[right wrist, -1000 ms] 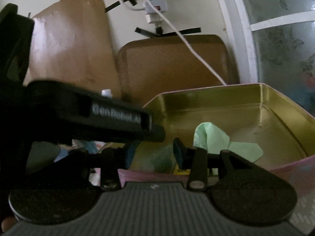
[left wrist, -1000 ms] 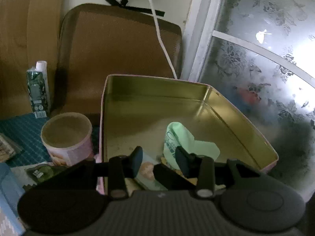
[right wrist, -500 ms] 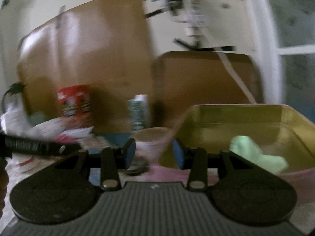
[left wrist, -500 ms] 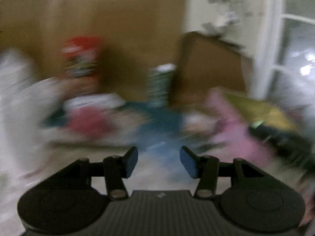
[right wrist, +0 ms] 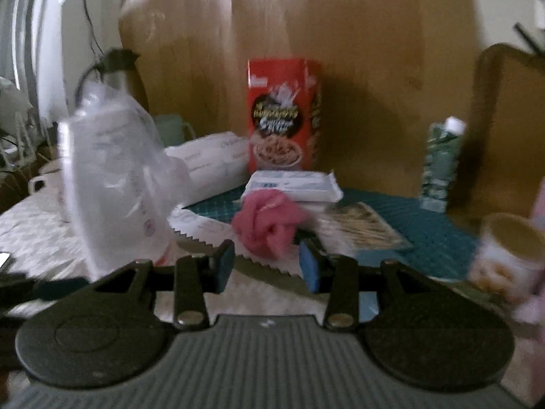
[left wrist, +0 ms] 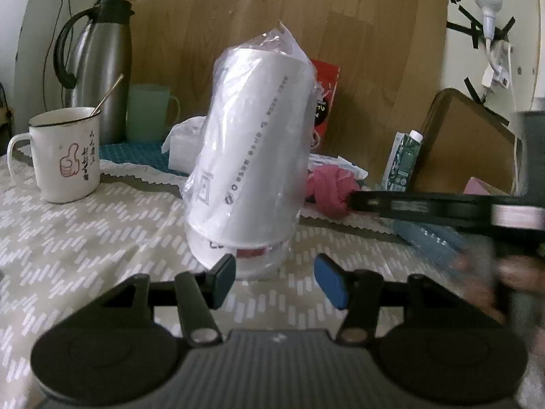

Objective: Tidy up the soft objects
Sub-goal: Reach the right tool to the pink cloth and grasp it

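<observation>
A stack of white paper cups in a clear plastic bag (left wrist: 250, 156) stands on the patterned tablecloth, just beyond my open, empty left gripper (left wrist: 274, 281). A crumpled pink cloth (right wrist: 267, 223) lies just ahead of my open, empty right gripper (right wrist: 267, 271); it also shows in the left wrist view (left wrist: 327, 187) behind the cups. The bagged cups (right wrist: 109, 184) stand left of the right gripper. The right gripper's body crosses the right side of the left wrist view (left wrist: 442, 204).
A white enamel mug (left wrist: 63, 155), a steel thermos (left wrist: 98, 71) and a green cup (left wrist: 148, 112) stand at the left. A red cereal box (right wrist: 284, 116), flat packets (right wrist: 294, 185), a green carton (right wrist: 441, 163) and a paper cup (right wrist: 507, 255) sit behind and to the right.
Both grippers have swung left, away from the gold tin with the green packet, and now face the bagged cups and the pink cloth. Both stay open.
</observation>
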The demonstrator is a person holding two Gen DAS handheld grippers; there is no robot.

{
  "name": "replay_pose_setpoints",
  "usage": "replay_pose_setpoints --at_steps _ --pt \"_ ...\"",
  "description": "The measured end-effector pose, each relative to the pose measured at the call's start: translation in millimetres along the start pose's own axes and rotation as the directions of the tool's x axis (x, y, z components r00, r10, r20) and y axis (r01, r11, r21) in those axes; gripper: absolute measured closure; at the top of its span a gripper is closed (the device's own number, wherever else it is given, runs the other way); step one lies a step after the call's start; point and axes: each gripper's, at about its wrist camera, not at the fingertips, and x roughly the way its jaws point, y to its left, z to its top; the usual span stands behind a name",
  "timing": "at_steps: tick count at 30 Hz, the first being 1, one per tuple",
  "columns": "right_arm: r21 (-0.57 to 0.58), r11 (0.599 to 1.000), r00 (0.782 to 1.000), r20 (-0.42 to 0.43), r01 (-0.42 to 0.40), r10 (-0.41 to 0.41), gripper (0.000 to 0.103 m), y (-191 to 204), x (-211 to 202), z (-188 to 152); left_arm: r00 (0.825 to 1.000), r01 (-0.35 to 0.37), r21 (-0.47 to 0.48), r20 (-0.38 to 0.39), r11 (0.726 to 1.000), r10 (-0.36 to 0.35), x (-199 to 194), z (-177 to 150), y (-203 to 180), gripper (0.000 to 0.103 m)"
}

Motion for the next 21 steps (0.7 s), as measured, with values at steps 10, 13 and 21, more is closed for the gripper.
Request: replay_pose_setpoints --at_steps 10,13,21 --pt "-0.056 0.998 0.997 -0.076 0.001 -0.005 0.095 10.4 24.2 4.9 0.999 0.025 -0.069 0.025 0.997 -0.024 -2.5 -0.3 12.5 0.046" --pt "-0.11 0.994 0.997 -0.075 -0.016 0.008 0.095 14.9 -9.0 -8.7 0.999 0.028 -0.058 0.032 0.998 -0.027 -3.5 -0.4 11.7 0.039" --pt "-0.223 0.975 0.999 -0.037 -0.007 -0.001 0.095 8.4 -131.1 -73.3 0.992 0.12 -0.059 -0.029 0.991 -0.122 -6.1 0.3 7.7 0.034"
